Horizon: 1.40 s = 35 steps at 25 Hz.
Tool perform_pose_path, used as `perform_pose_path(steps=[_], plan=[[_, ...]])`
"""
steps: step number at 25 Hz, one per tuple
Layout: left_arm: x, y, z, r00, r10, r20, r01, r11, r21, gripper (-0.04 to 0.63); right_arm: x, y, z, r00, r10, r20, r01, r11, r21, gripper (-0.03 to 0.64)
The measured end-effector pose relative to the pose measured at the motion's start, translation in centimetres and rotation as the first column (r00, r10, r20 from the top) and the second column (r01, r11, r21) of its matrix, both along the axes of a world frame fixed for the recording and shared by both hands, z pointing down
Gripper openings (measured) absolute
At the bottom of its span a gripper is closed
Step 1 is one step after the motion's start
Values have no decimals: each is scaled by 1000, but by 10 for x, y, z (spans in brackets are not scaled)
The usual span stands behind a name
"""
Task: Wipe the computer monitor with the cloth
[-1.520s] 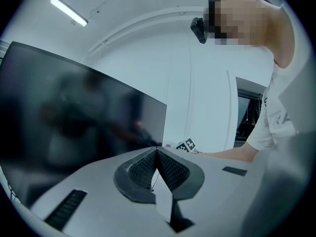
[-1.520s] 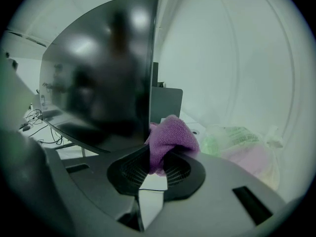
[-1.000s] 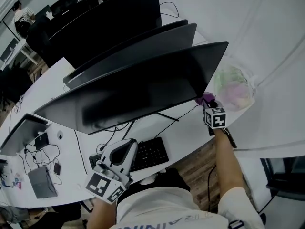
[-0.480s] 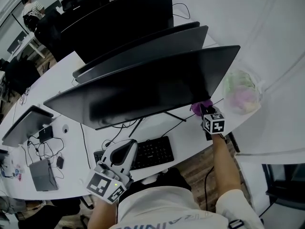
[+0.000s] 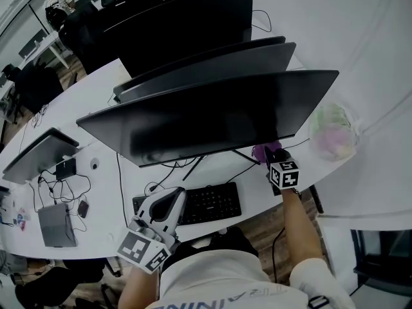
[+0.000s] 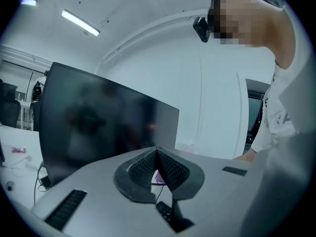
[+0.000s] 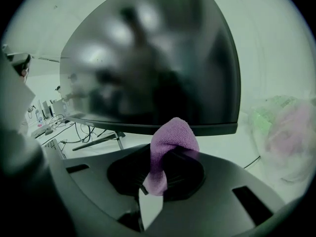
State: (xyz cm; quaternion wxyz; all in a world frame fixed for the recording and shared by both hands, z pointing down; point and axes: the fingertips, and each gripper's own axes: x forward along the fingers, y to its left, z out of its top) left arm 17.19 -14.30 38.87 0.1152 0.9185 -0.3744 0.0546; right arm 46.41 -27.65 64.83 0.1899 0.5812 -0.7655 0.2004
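Below the monitor's [image 5: 212, 118] corner, right tool [image 5: 270, 154] grasping cloth [image 7: 170, 142] has dropped clear of it. Stroke likely over. Left tool [image 6: 157, 164] clenched, empty.

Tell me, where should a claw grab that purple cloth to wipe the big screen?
Probably as the right claw holds it now: shut on the cloth at its folded middle, so a soft rounded bunch pokes out past the tips. Come at the monitor from its front, bunch first.
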Motion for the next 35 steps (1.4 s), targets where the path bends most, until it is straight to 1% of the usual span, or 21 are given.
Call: perform_pose_path(steps=[4,8,13,18,26,35], plan=[[-17,6,-2,1000,-22,-8,22,1000,4,5,-29,4,-3,998,-56,-30,56,998,8,63],[-32,13,-2,999,-40,-13,40,999,6,5,-60,7,-4,989,-119,-88,121,993,14,63],[-55,18,-6,998,-63,-21,63,998,11,5,-89,10,-6,980,-154,-123,157,987,18,63],[-79,24,-6,996,-85,-21,85,996,4,5,-118,12,-8,973,-188,-135,191,981,12,63],[-119,30,-8,992,-122,-28,122,992,-3,5,-171,17,-11,962,-244,-124,246,969,3,63],[-155,34,-10,988,-149,-36,149,989,-4,4,-222,20,-13,947,-293,-130,295,956,-4,63]])
